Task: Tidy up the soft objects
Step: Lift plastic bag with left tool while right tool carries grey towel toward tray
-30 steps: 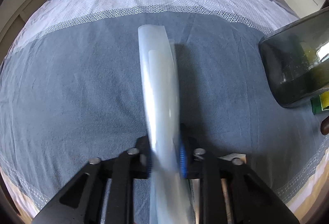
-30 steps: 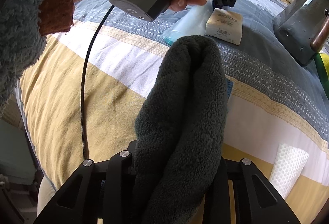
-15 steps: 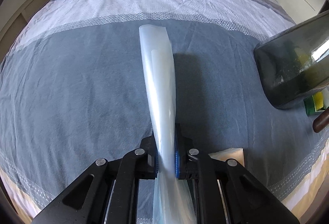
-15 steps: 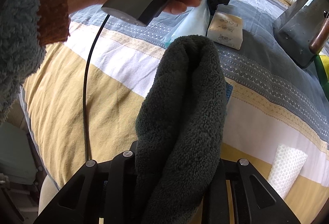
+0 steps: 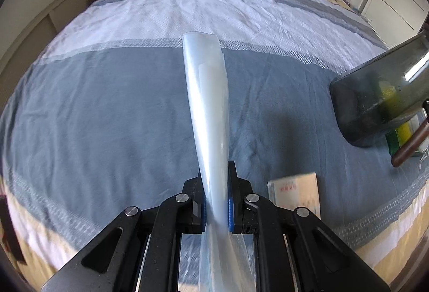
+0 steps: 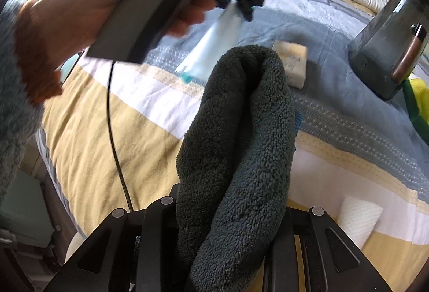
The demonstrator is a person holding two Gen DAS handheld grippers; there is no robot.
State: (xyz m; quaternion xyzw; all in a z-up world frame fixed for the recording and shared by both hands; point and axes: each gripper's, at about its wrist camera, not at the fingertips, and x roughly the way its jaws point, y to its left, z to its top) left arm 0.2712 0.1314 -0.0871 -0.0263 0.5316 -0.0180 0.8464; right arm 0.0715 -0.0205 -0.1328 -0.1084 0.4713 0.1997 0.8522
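Looking along my left tool (image 5: 216, 201), I had it clenched on a clear plastic bag (image 5: 209, 104) that stood up above the bed (image 5: 107, 109). A dark translucent basket (image 5: 380, 101) lay at right with yellow and green sponges (image 5: 394, 104) inside, a beige packet (image 5: 295, 195) just beside my tool.

From the right wrist, my right tool (image 6: 230, 214) gripped a folded dark grey towel (image 6: 236, 147). Beyond it my left hand (image 6: 88, 16) held the other tool with the bag dangling; a white foam roll (image 6: 356, 219) lay on the bedspread.
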